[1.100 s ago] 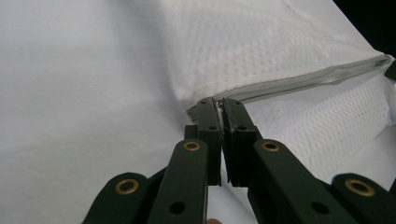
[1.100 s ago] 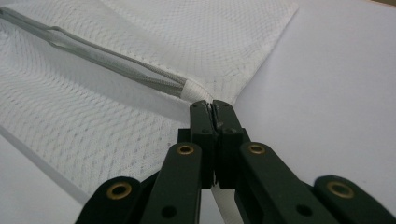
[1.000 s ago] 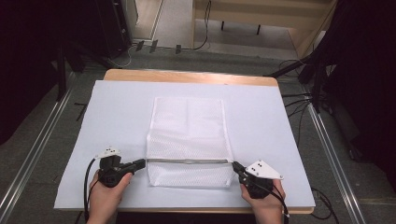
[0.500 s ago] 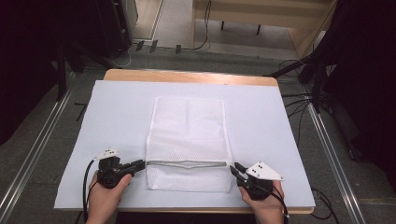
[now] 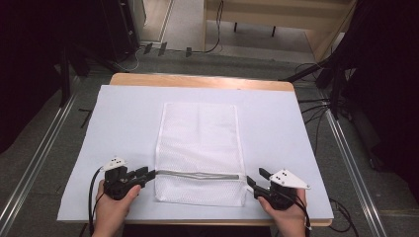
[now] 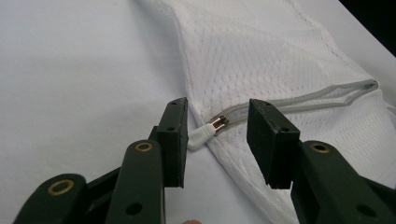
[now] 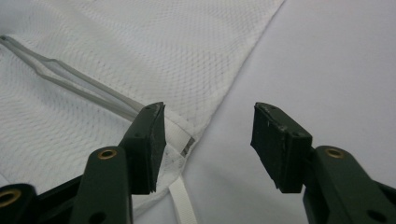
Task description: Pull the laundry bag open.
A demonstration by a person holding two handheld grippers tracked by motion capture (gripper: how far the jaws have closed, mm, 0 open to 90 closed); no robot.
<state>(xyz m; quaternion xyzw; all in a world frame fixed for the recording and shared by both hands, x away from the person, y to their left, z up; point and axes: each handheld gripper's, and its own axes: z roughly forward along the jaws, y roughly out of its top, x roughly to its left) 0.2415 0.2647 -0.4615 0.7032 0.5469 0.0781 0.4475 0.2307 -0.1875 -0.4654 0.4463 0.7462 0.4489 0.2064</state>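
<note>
While we look down from the high view, a white mesh laundry bag [image 5: 200, 150] lies flat at the middle of the desk [image 5: 123, 118], its grey zipper [image 5: 197, 175] running left to right across the near part. Our left gripper [image 5: 144, 174] sits at the bag's near left edge, by the zipper's left end, and our right gripper [image 5: 254, 180] sits just off the near right corner. Both are on the desk surface with their fingers apart, holding nothing.

From the left gripper view, the fingers [image 6: 173, 135] stand open around the zipper pull [image 6: 205, 134], a small white tab with a coppery slider, which lies between them without being pinched. We judge this tab the natural place to take hold: it is small and smooth, so it could slip unless the pads close squarely on it.

From the right gripper view, the open fingers [image 7: 148, 140] hover over the bag's corner, where a white strap [image 7: 180, 200] and the end of the zipper tape [image 7: 93, 91] meet the hemmed edge. The zipper gapes slightly along its middle.

We expect the mesh to be very light, limp and easily bunched; it will wrinkle and drag rather than resist, so the hemmed corner or strap should be pinned firmly while the pull is drawn along.
</note>
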